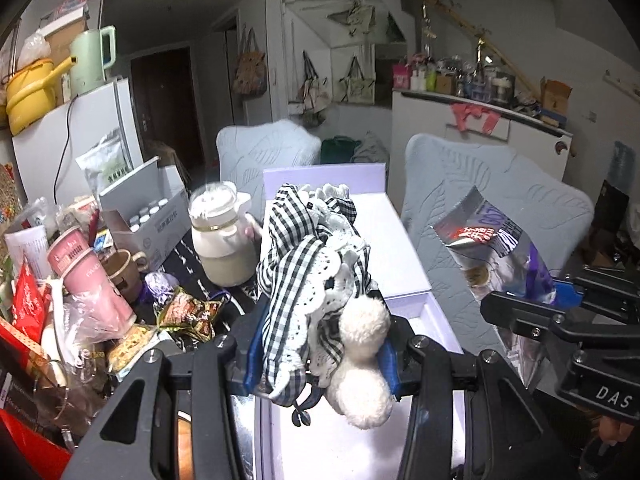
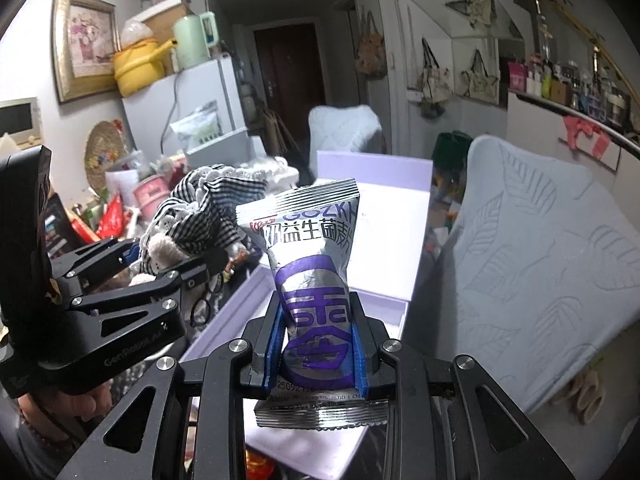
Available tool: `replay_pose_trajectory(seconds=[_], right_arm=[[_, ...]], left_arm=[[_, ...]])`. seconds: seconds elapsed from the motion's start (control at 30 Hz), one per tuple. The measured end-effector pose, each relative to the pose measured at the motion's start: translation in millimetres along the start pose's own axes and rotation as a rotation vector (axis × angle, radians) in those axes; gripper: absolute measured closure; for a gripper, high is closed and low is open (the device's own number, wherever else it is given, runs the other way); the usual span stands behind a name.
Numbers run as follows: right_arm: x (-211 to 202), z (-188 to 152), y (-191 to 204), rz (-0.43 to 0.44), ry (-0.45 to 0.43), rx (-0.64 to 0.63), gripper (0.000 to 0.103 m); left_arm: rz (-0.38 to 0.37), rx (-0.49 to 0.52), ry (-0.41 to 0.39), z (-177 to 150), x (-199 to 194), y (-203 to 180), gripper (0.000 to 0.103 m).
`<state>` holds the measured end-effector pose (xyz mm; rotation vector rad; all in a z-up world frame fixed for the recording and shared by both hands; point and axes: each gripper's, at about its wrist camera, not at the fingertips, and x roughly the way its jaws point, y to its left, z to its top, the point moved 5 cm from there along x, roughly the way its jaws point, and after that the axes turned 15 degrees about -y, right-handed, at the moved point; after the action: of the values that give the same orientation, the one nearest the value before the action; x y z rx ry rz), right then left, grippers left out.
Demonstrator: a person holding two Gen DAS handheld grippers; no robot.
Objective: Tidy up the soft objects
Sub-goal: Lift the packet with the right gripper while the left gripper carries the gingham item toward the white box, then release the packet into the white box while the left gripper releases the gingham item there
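a: your left gripper point(image 1: 320, 344) tilts down over the open lilac box point(image 1: 404, 248), clamped on a checked cloth toy point(image 1: 316, 264). its cream pom-poms point(image 1: 366, 360) hang out by the right pad.

b: and your right gripper point(image 2: 316, 344) tilts down too, closed tight on a silver and purple snack pack point(image 2: 316, 280) that stands upright between the blue pads point(image 2: 272, 340). the left gripper point(image 2: 132, 280) and toy point(image 2: 200, 208) sit just to its left.

a: the box lies straight ahead of both grippers, lid standing up at its far end. left of your left gripper the table is crowded: a cream jug point(image 1: 224, 240), pink cups point(image 1: 92, 276), a carton of bottles point(image 1: 148, 208), wrappers.

b: right of your right gripper is a pale blue chair back point(image 2: 540, 264). beyond the box stand a second chair point(image 2: 344, 128), a white fridge point(image 2: 192, 104) with a green kettle point(image 2: 196, 40) on top, and a dark door point(image 2: 288, 68).
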<state>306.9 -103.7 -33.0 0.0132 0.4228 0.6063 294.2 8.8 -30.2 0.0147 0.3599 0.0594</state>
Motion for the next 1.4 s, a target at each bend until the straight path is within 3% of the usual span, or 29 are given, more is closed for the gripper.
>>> replay_pose_trajectory(seconds=[0.47,0.77,1.0,1.1,1.17,1.4], right_arm=[[69,-26,-22,-0.033,0.135,0.010,0.074],[104,-44,-32,-0.021,0.209,0.066,0.074],[116,-50,-37,-0.039,0.234,0.081,0.073],[121,-54,-38,-0.039,0.250,0.094,0.069],[122,-55,-40,-0.044,0.250,0.097,0.066],[120,-53,-43,-0.069,0.248,0.087,0.059]], left_arm=[[0.054,0.037,0.145,-38,71,6,0.057],[0.050,0.053,0.184,-52,95,5,0.055],[0.078,0.078,0.226,-61,106,5,0.047],[0.096,0.080,0.236,-65,109,6,0.040],[0.105,0.093,0.238,-67,109,6,0.029],[0.092,0.082,0.249,-67,106,6,0.026]])
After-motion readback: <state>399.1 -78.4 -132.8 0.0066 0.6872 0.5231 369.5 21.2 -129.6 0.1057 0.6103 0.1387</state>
